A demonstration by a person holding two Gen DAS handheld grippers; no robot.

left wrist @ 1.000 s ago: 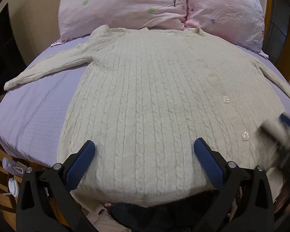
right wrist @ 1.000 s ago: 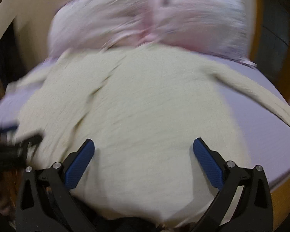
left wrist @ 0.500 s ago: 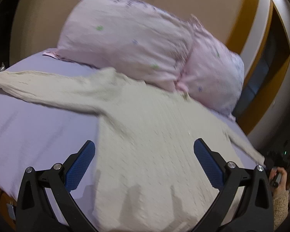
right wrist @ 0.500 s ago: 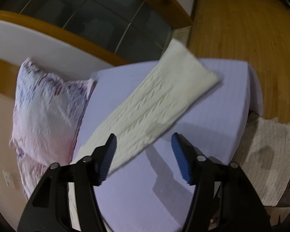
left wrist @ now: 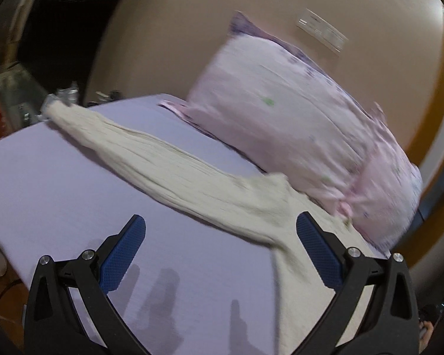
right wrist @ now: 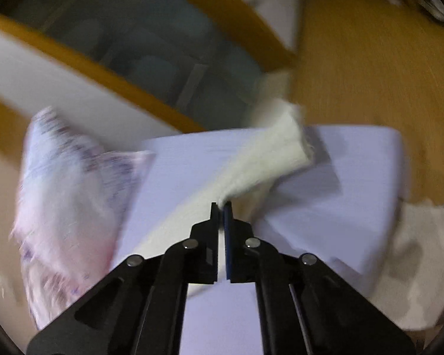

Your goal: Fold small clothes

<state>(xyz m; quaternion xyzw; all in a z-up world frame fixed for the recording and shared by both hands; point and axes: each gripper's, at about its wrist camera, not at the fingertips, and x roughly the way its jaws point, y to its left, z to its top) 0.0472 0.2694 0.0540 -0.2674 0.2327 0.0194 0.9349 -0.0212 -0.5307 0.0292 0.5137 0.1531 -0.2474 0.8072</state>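
Note:
A cream cable-knit sweater lies on a lilac bed sheet [left wrist: 44,195]. In the left wrist view its left sleeve [left wrist: 162,165] stretches toward the far left corner of the bed. My left gripper [left wrist: 220,251] is open above the sheet, just in front of that sleeve near the armpit, holding nothing. In the right wrist view my right gripper [right wrist: 221,207] is shut on the sweater's right sleeve [right wrist: 266,159], pinched a little short of the cuff, which lifts off the sheet [right wrist: 355,177]. The view is blurred.
Pink floral pillows [left wrist: 296,124] lean on the beige wall at the head of the bed; one shows in the right wrist view [right wrist: 68,201]. Wooden floor [right wrist: 370,59] and a pale rug [right wrist: 414,266] lie beyond the bed's corner. Clutter [left wrist: 14,97] sits off the far left edge.
The right gripper has closed on the right sleeve and lifted it. The left gripper has swung left from the sweater's body to the left sleeve, staying open.

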